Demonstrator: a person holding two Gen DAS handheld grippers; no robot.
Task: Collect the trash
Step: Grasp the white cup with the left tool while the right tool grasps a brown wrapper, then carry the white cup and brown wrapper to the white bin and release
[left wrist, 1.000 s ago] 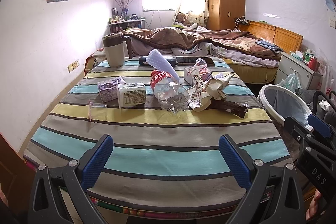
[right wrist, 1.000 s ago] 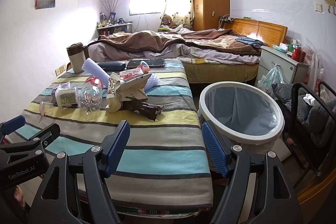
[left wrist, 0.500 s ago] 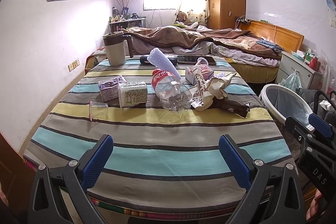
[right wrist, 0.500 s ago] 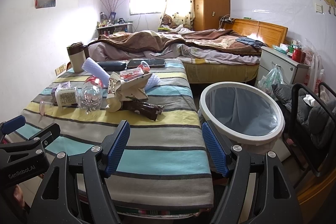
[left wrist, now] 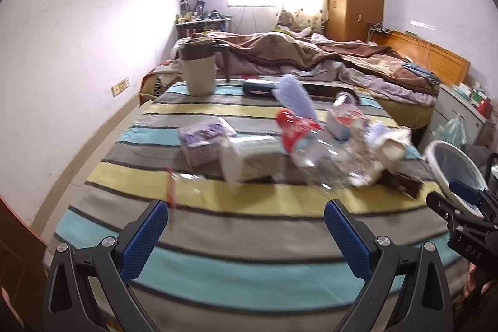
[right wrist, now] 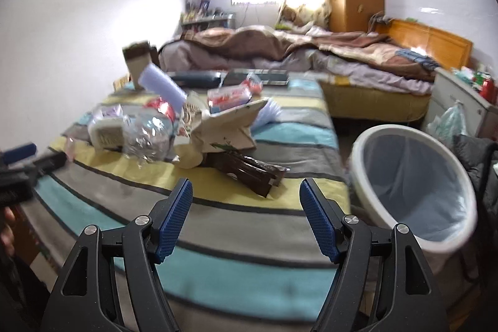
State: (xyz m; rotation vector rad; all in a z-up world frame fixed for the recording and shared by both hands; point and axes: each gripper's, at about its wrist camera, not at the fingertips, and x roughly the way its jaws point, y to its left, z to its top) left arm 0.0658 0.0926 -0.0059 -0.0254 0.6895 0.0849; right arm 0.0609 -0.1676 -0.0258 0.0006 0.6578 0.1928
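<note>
Your left tool [left wrist: 246, 217] is spread wide with nothing between its fingers, above the striped table [left wrist: 218, 263]. Your right tool [right wrist: 246, 198] is also parted and holds nothing. The trash sits in a blurred heap mid-table: a clear plastic bottle [left wrist: 311, 154] with a red label lying on its side, a white carton [left wrist: 249, 157], a purple packet [left wrist: 202, 142], a crumpled paper bag [right wrist: 227, 126] and a dark brown wrapper [right wrist: 252, 173]. A white bin [right wrist: 417, 182] lined with a bluish bag stands just beside the table's right edge; nothing shows inside it. A lidded beige jug [left wrist: 199, 67] stands at the far end.
</note>
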